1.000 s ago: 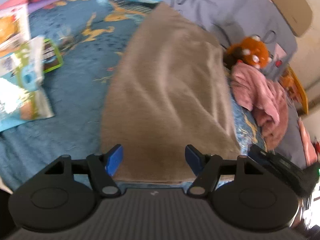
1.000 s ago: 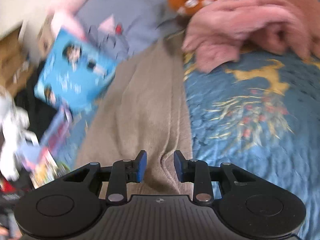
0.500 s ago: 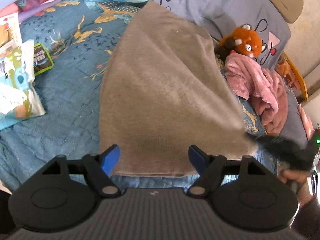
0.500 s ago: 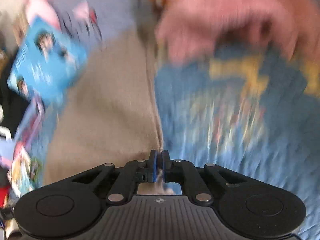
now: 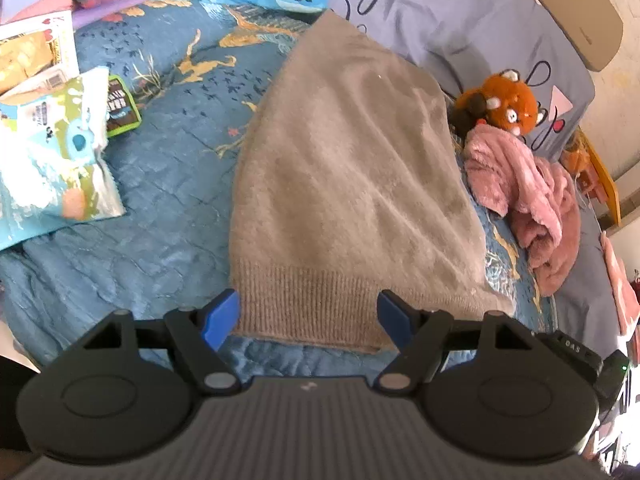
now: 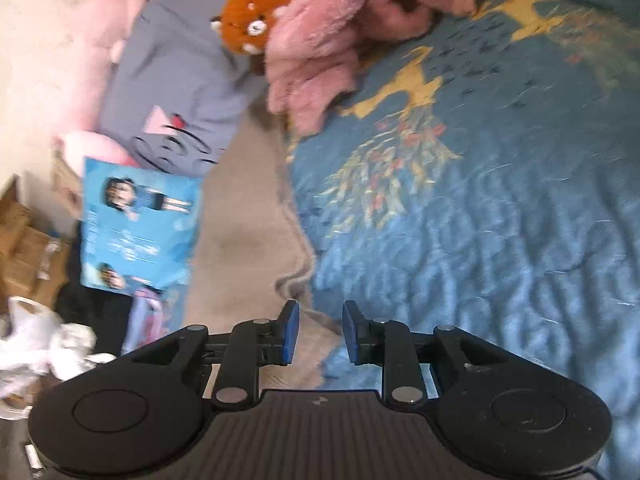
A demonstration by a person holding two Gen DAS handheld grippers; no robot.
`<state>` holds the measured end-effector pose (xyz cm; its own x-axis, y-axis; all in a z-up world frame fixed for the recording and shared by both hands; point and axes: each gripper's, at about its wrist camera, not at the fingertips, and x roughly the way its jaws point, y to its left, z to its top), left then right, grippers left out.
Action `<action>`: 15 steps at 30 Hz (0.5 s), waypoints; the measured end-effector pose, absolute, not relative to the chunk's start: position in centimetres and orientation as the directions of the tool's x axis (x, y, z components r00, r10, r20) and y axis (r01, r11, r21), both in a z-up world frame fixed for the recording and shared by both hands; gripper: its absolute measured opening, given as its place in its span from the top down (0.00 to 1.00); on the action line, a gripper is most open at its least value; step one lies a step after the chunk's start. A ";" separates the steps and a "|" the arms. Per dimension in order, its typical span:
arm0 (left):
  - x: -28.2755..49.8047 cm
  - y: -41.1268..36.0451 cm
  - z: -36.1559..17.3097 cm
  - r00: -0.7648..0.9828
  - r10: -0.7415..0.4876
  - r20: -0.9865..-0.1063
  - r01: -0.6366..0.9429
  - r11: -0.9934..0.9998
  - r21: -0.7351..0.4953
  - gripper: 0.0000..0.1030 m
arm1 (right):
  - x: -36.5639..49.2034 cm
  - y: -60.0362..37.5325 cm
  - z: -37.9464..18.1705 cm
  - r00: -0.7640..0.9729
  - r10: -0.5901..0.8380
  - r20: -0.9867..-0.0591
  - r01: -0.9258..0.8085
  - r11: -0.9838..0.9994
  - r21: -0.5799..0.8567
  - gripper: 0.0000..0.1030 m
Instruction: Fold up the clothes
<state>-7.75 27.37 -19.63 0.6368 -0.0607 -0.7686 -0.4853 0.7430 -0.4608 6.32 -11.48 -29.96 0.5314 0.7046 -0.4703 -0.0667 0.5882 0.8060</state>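
Observation:
A beige knit sweater [image 5: 352, 184] lies spread on the blue quilt [image 5: 160, 216], its ribbed hem [image 5: 308, 304] nearest to me. My left gripper [image 5: 308, 312] hovers over that hem, open wide, with the hem's left part between its blue pads and no pad pressing on it. In the right wrist view the sweater [image 6: 248, 232] runs up the left side, and its right edge curls just ahead of my right gripper [image 6: 318, 328]. That gripper's jaws are opening; cloth shows below the gap, and the pads do not press on it.
A pink fluffy garment [image 5: 528, 200] and an orange plush toy [image 5: 504, 104] lie right of the sweater, against a grey pillow [image 5: 460, 16]. Snack bags [image 5: 60, 152] sit at the left. A blue printed cushion [image 6: 136, 224] lies beyond the sweater.
The right gripper shut completely half a second ago and has parted again, while it rolled and swung along the sweater's edge. The left gripper widened slightly; the hem now lies flat.

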 end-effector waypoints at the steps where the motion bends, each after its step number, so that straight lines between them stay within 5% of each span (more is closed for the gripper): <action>1: -7.7 27.2 -19.6 0.635 -0.061 -0.770 -0.483 0.747 -0.457 0.23 | 6.6 -11.6 -30.2 0.532 0.724 -0.439 -0.068 0.554 0.830 0.76; 4: -7.7 26.9 -19.4 0.636 -0.060 -0.769 -0.476 0.754 -0.453 0.23 | 7.5 -11.0 -30.0 0.522 0.762 -0.384 -0.058 0.480 0.875 0.68; 7: -7.6 26.6 -19.3 0.636 -0.063 -0.769 -0.471 0.758 -0.451 0.23 | 7.8 -9.8 -29.2 0.485 0.746 -0.457 -0.099 0.566 0.819 0.66; 9: -7.5 26.3 -19.5 0.629 -0.067 -0.775 -0.467 0.764 -0.445 0.23 | 7.7 -9.1 -28.7 0.444 0.739 -0.506 -0.140 0.615 0.776 0.72; 11: -7.3 26.0 -19.6 0.622 -0.070 -0.780 -0.463 0.770 -0.438 0.23 | 7.6 -8.6 -28.3 0.420 0.736 -0.531 -0.156 0.635 0.757 0.96; 15: -7.1 25.5 -19.7 0.615 -0.079 -0.784 -0.452 0.780 -0.433 0.23 | 7.1 -8.2 -25.8 0.403 0.746 -0.530 -0.124 0.618 0.776 0.97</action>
